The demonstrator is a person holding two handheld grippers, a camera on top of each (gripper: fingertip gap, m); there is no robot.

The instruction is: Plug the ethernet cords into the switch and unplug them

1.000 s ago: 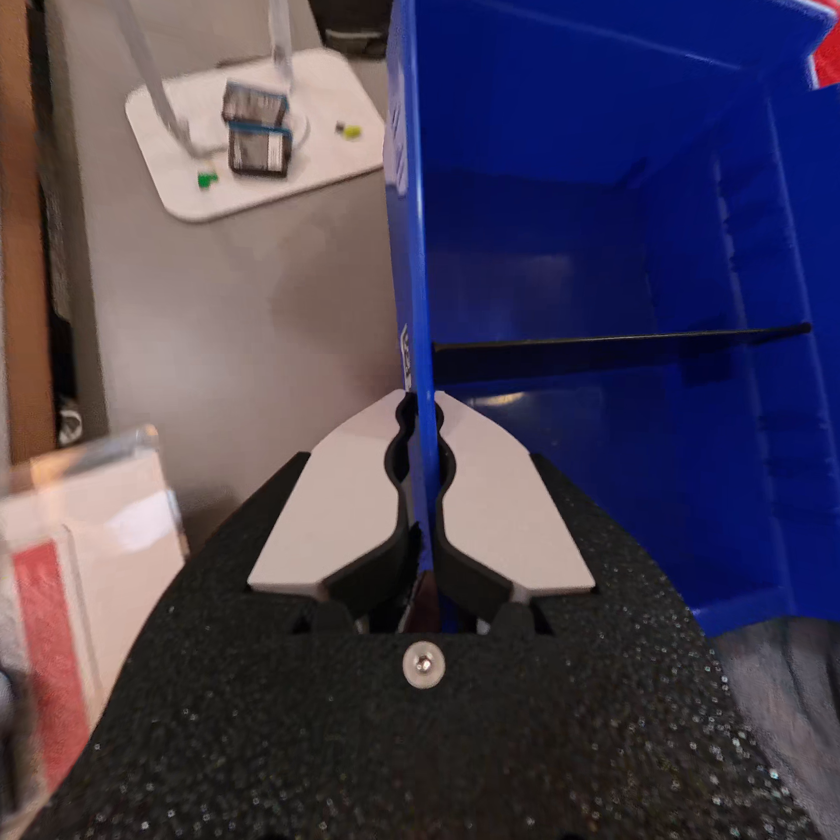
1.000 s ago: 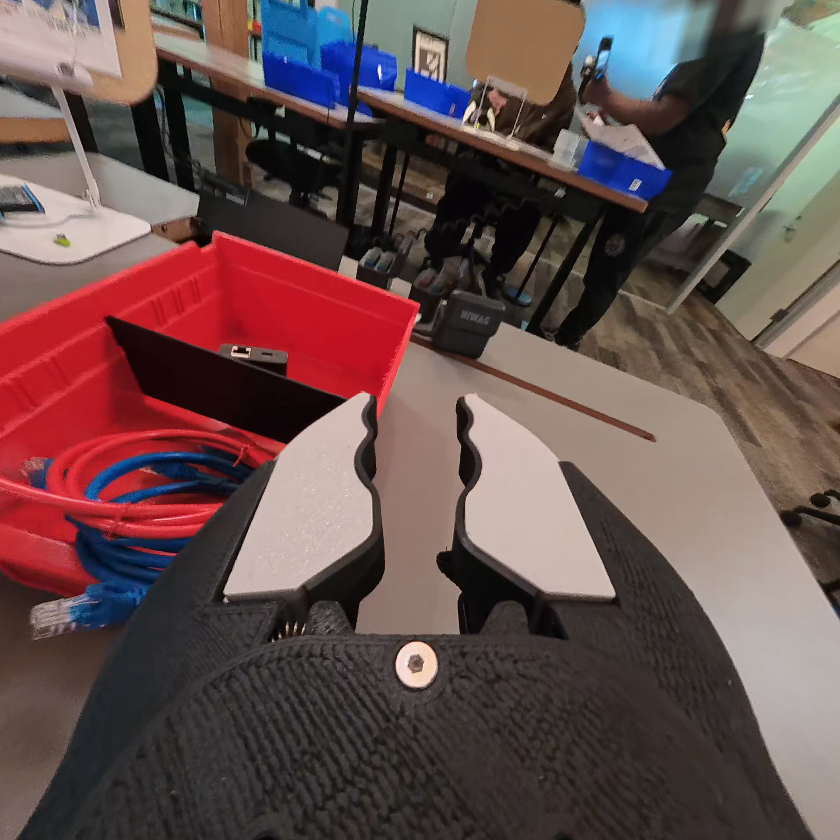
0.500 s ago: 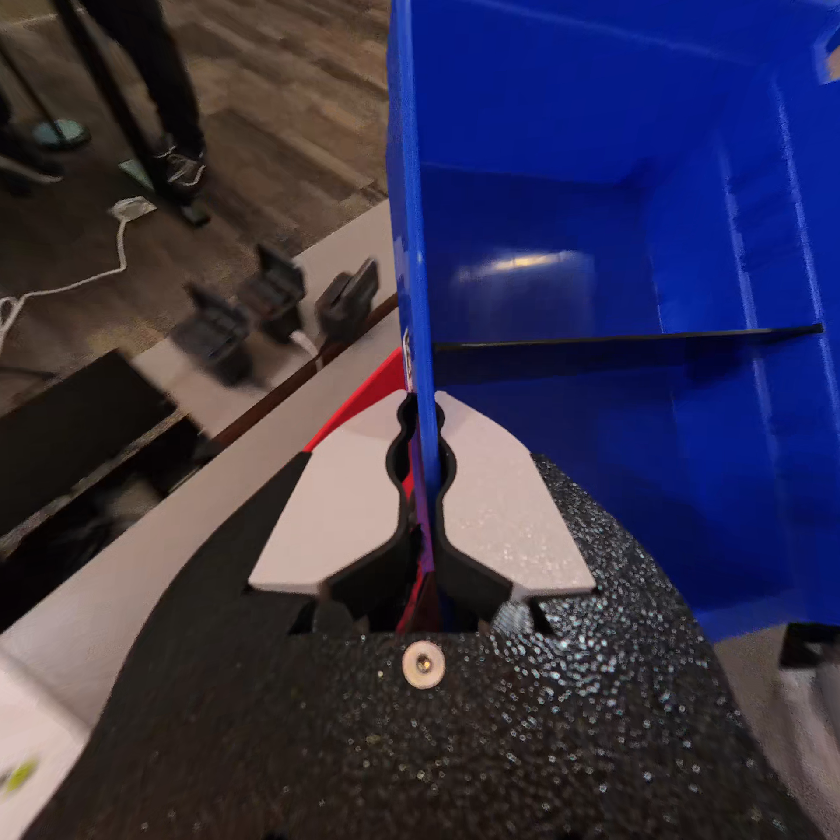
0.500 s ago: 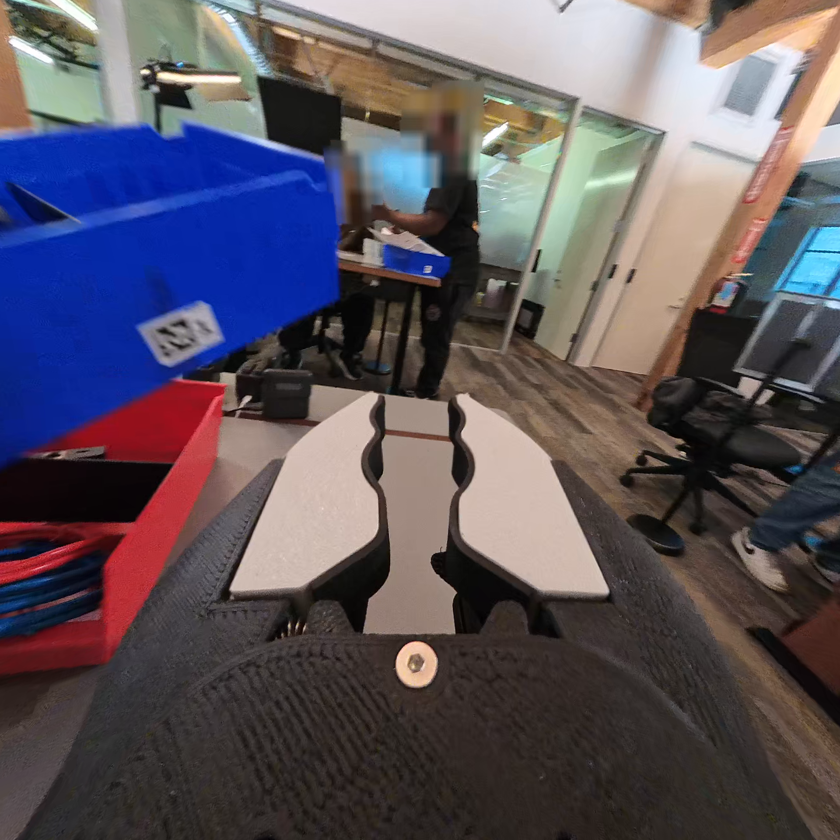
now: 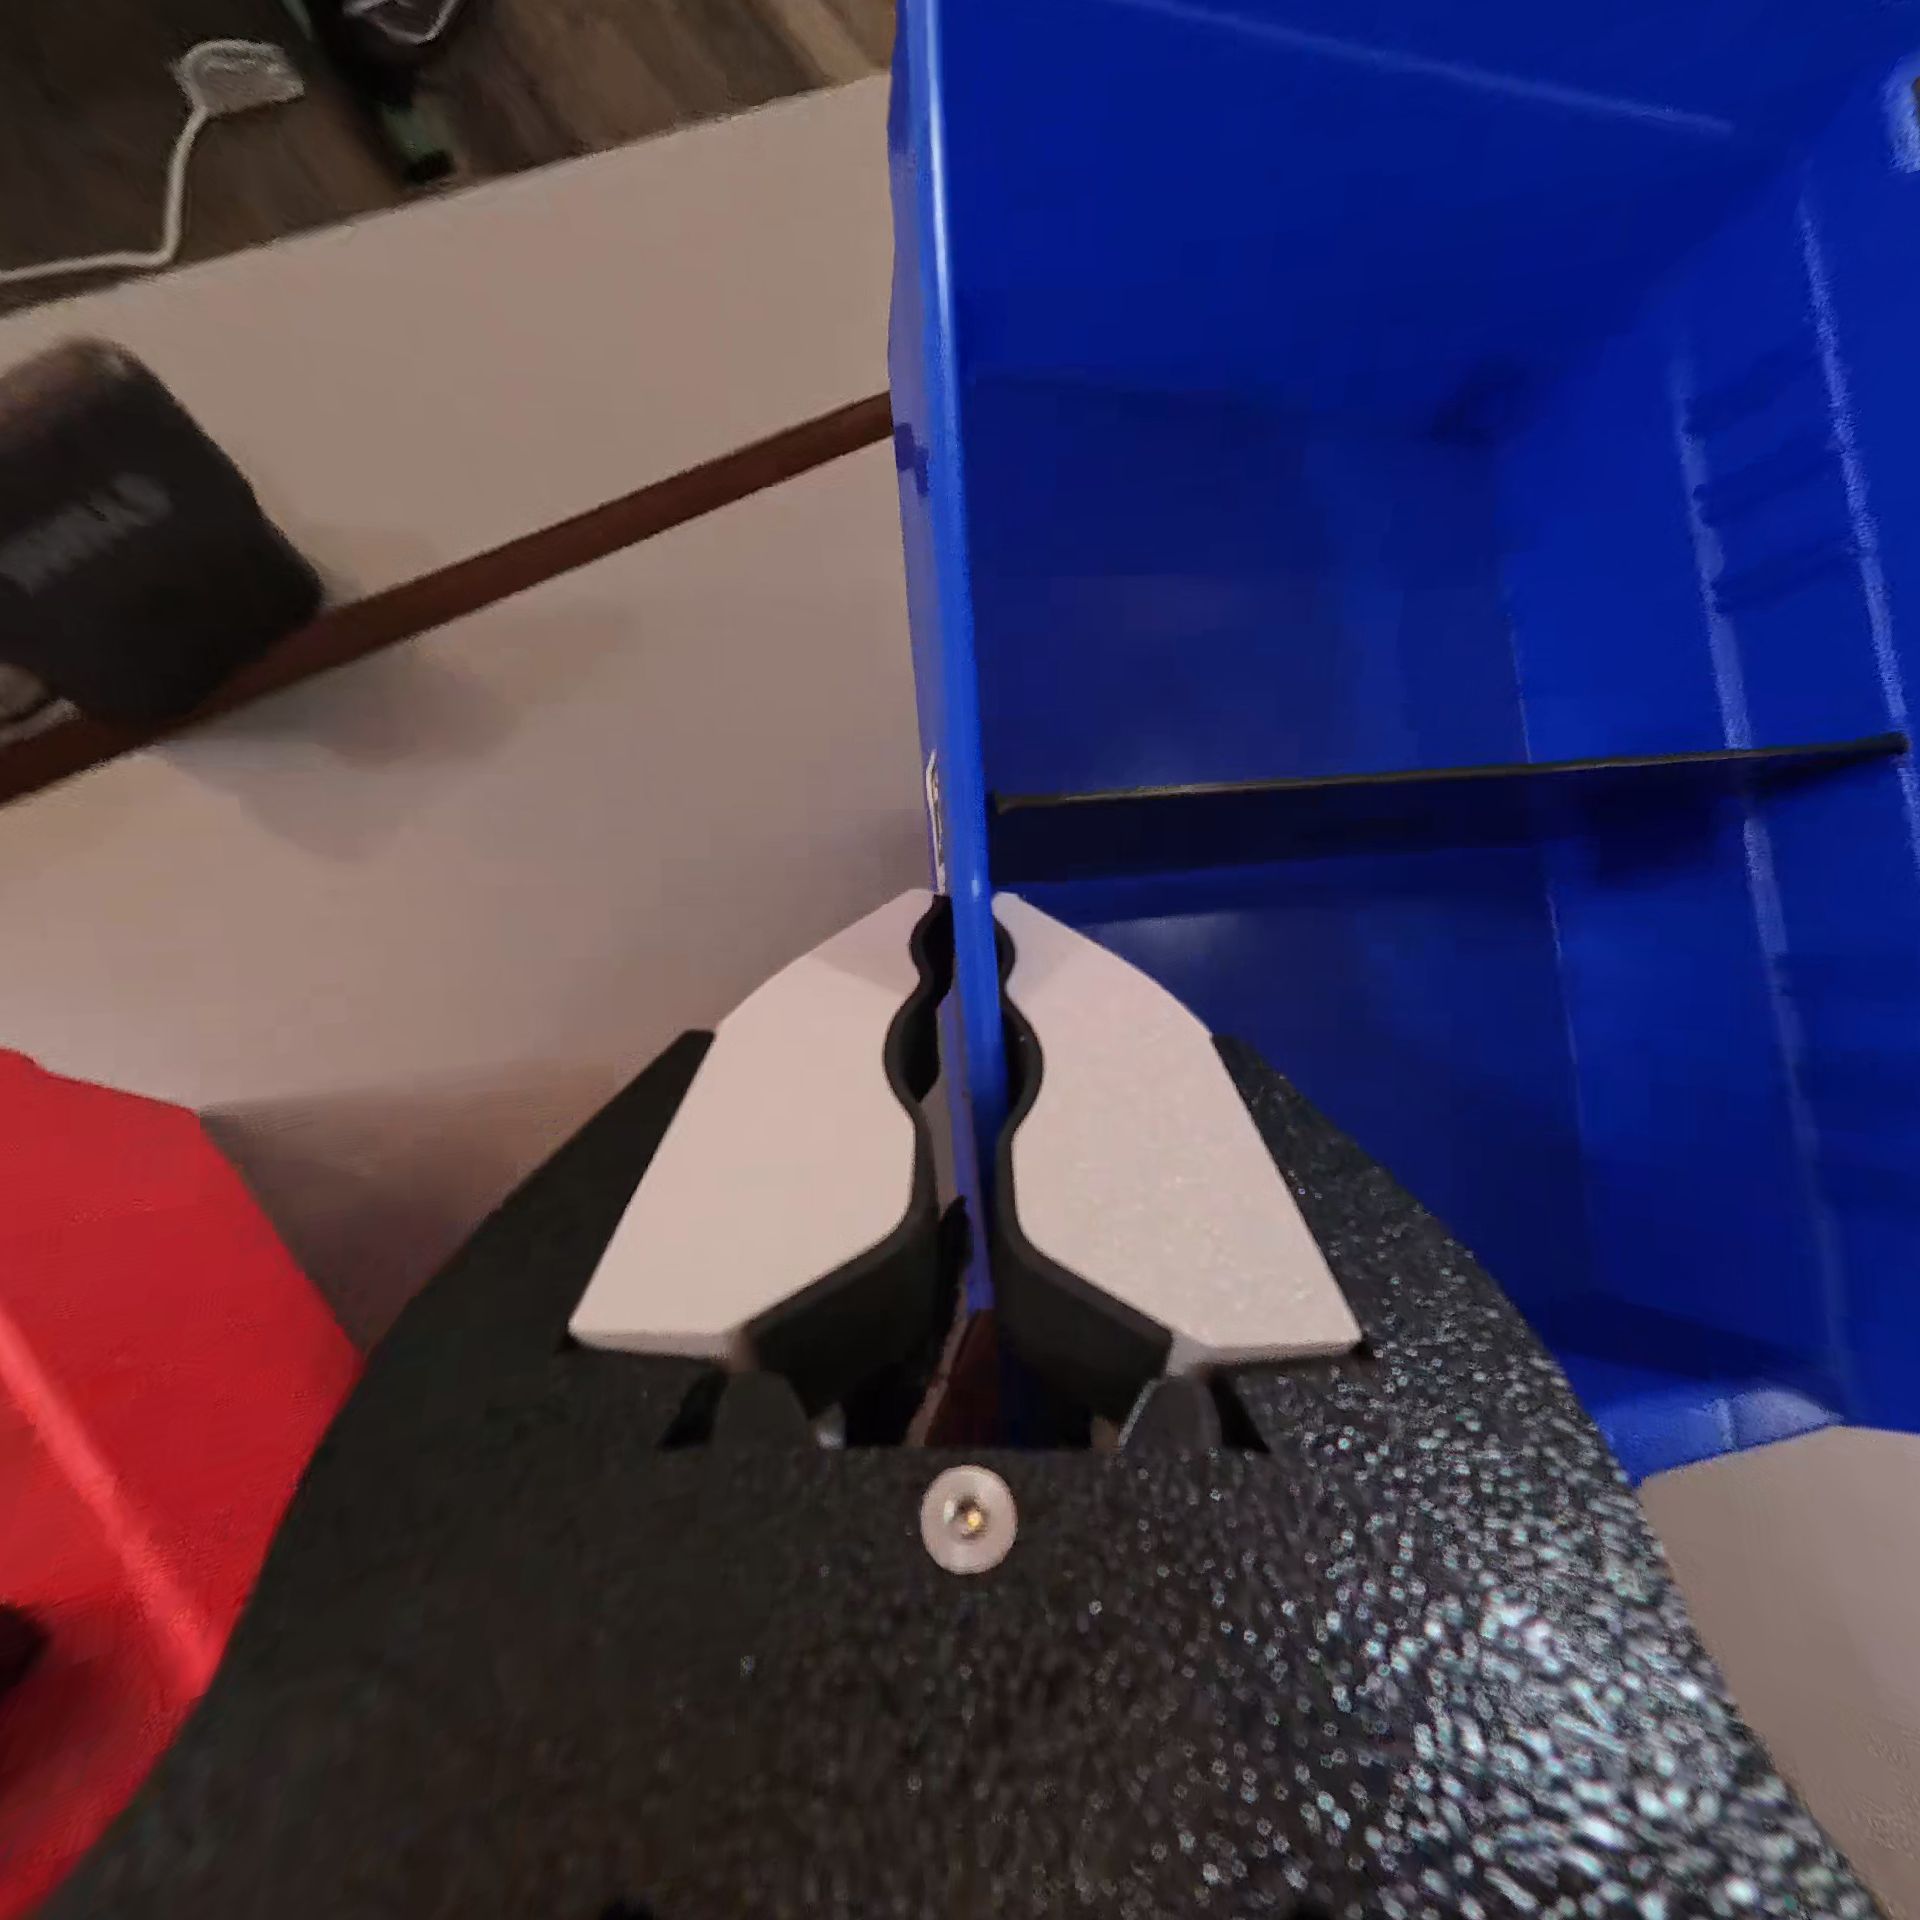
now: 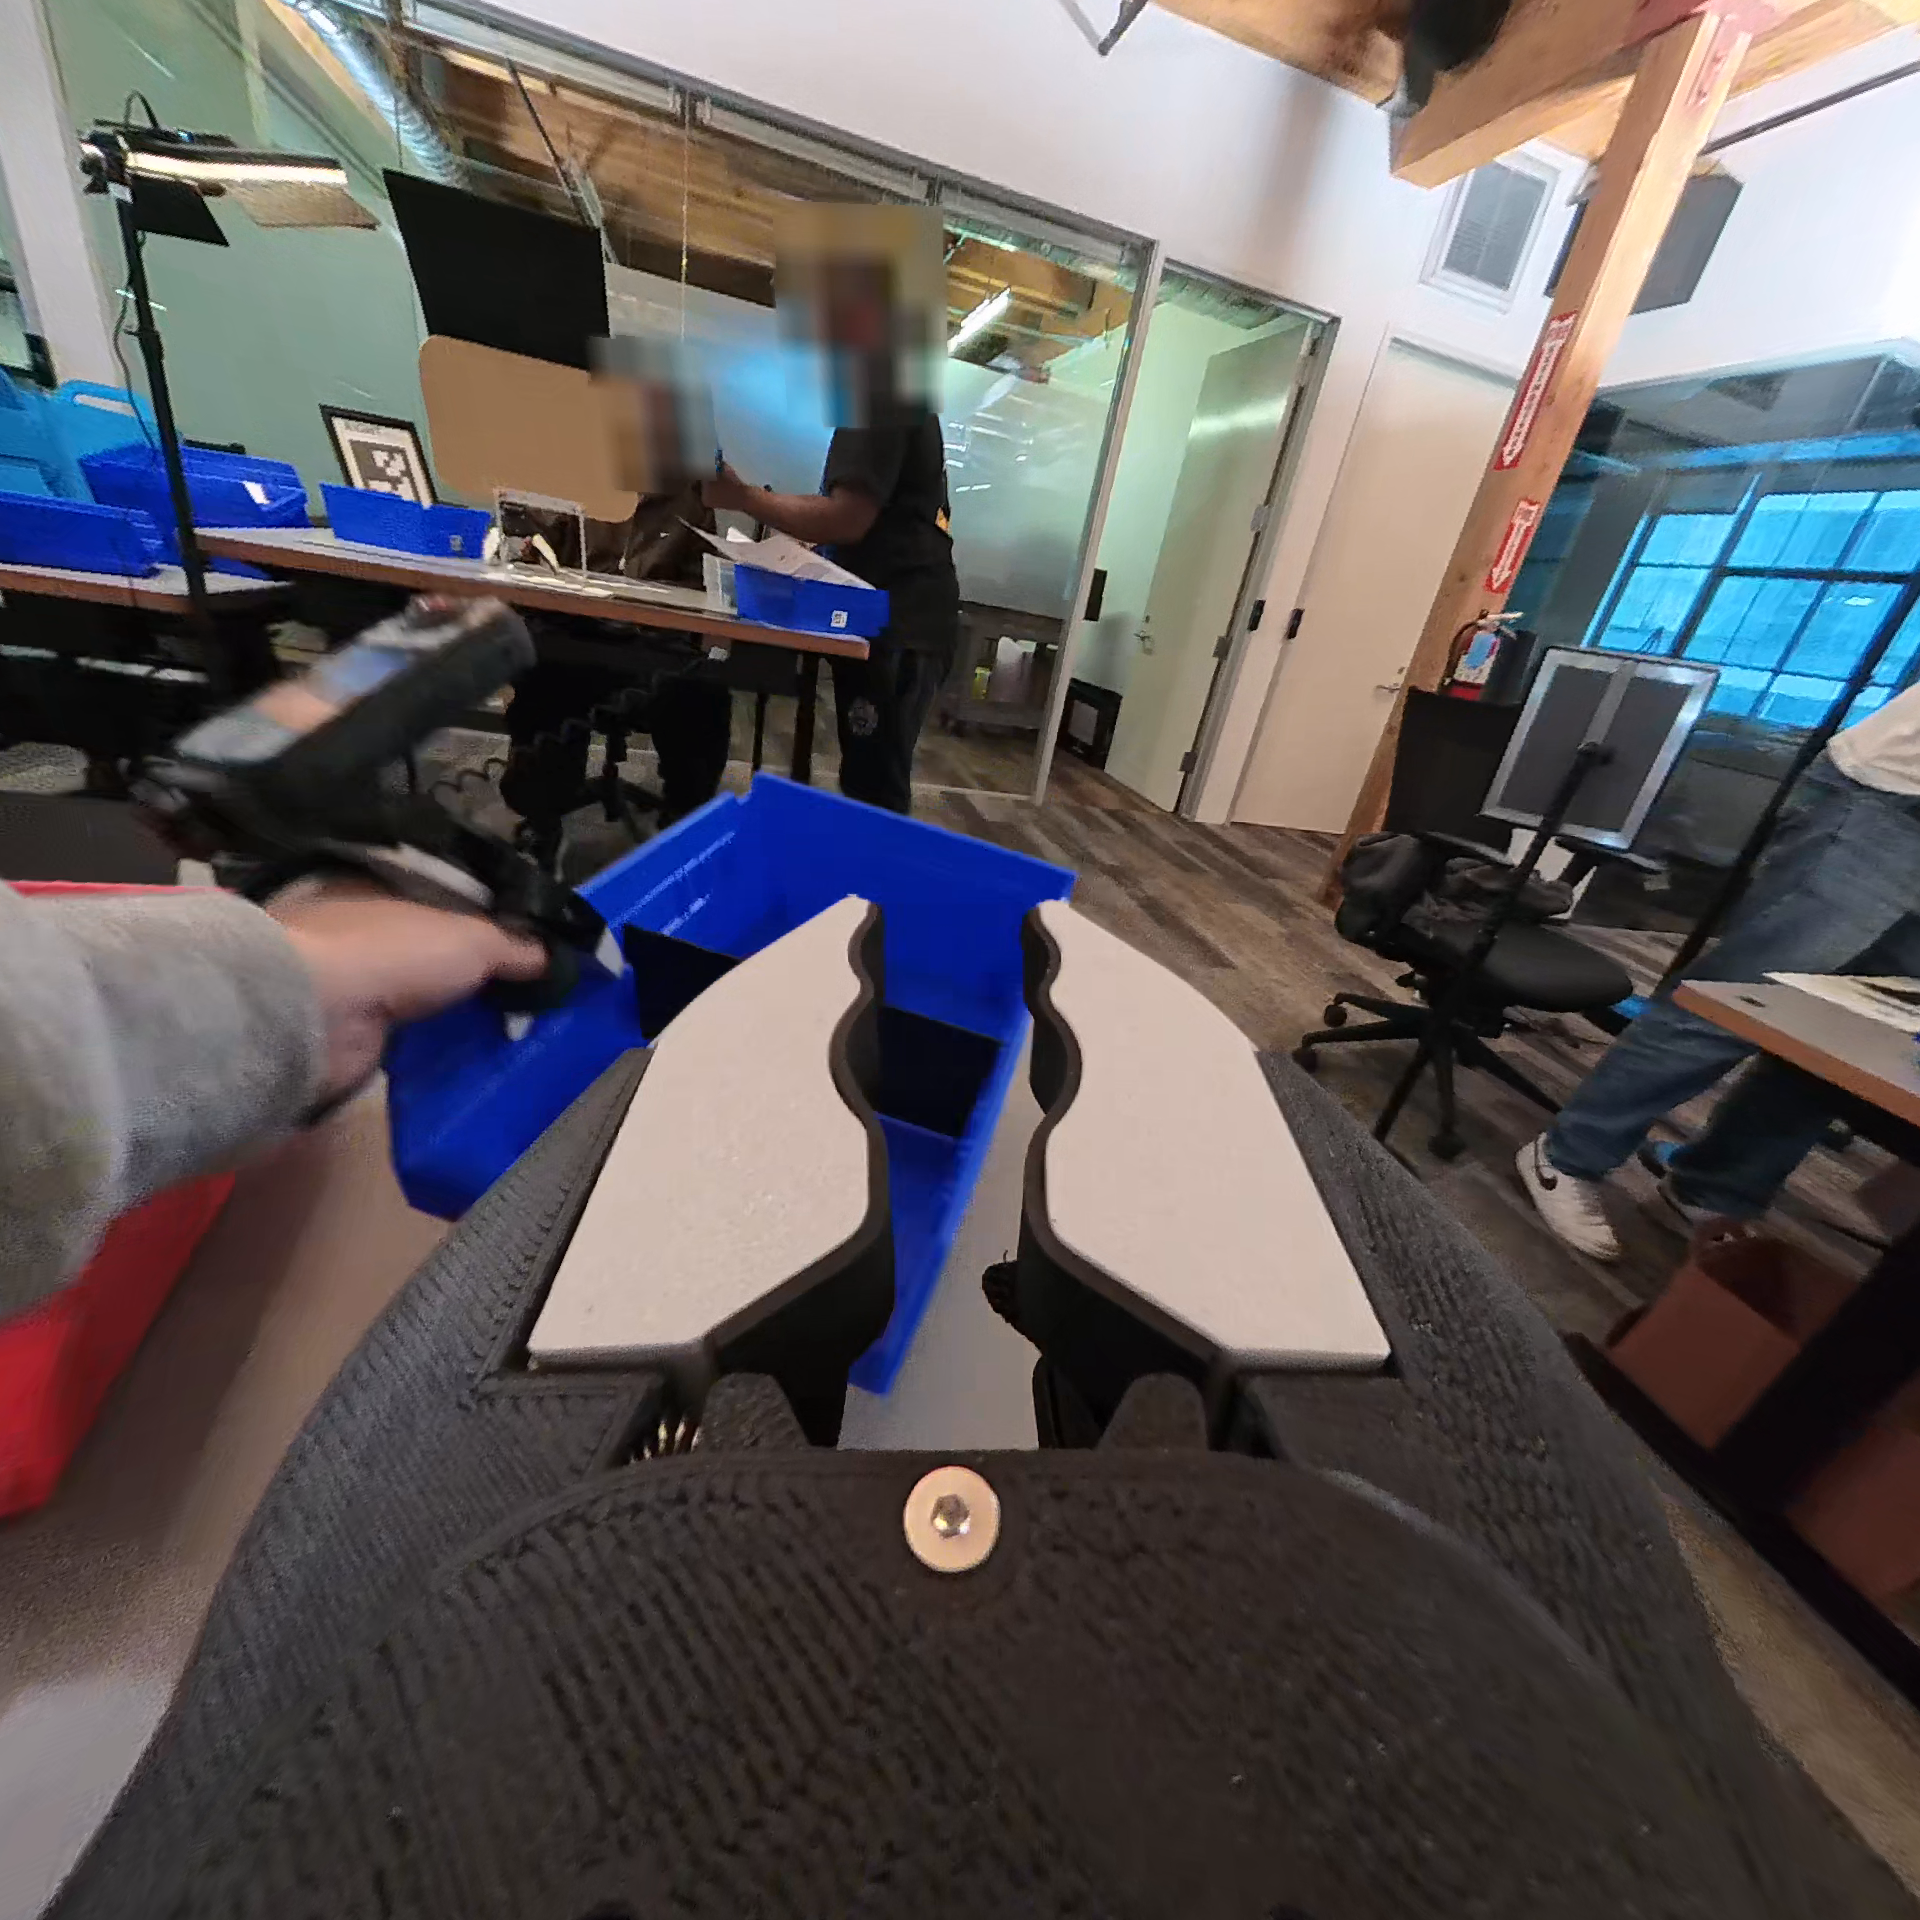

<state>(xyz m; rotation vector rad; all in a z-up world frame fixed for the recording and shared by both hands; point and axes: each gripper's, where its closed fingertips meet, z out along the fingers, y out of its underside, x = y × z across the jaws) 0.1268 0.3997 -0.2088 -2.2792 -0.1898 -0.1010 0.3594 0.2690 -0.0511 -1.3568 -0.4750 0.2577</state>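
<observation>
While my left gripper (image 5: 966,925) is clamping the stiff, light-looking blue plastic divided bin (image 5: 1351,520) by its thin side wall, my right gripper (image 6: 951,935) is hanging open just beside it.

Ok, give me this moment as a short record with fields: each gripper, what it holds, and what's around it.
left gripper: shut on side wall of blue bin
blue bin: black divider inside; no contents visible
right gripper: open, holding nothing, pointing at blue bin
red bin: left of left gripper
table: grey, under both bins
</observation>
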